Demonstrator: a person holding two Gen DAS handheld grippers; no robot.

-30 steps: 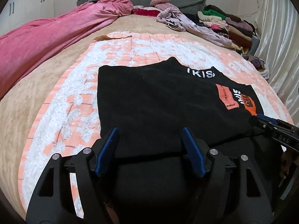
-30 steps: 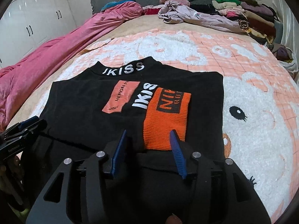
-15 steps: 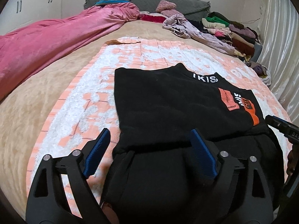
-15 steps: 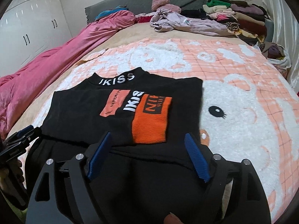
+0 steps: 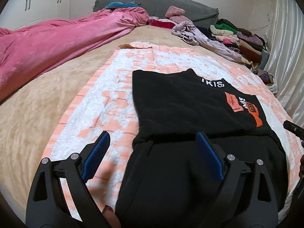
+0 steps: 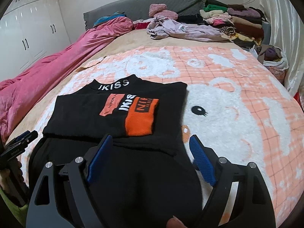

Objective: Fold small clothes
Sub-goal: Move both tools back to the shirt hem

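Black sweater (image 6: 117,114) on blanket (image 6: 237,114) – pink duvet (image 5: 47,45), clothes pile (image 6: 237,19) behind – both grippers' fingers (image 5: 96,155) spread wide, empty.

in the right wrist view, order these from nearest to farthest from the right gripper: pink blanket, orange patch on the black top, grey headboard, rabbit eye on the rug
From the right gripper:
1. orange patch, just ahead, on the black top
2. rabbit eye, ahead right, on the rug
3. pink blanket, far left
4. grey headboard, at the back

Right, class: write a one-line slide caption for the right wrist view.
Open right claw above a folded black knit top with orange patches on a peach-and-white blanket.
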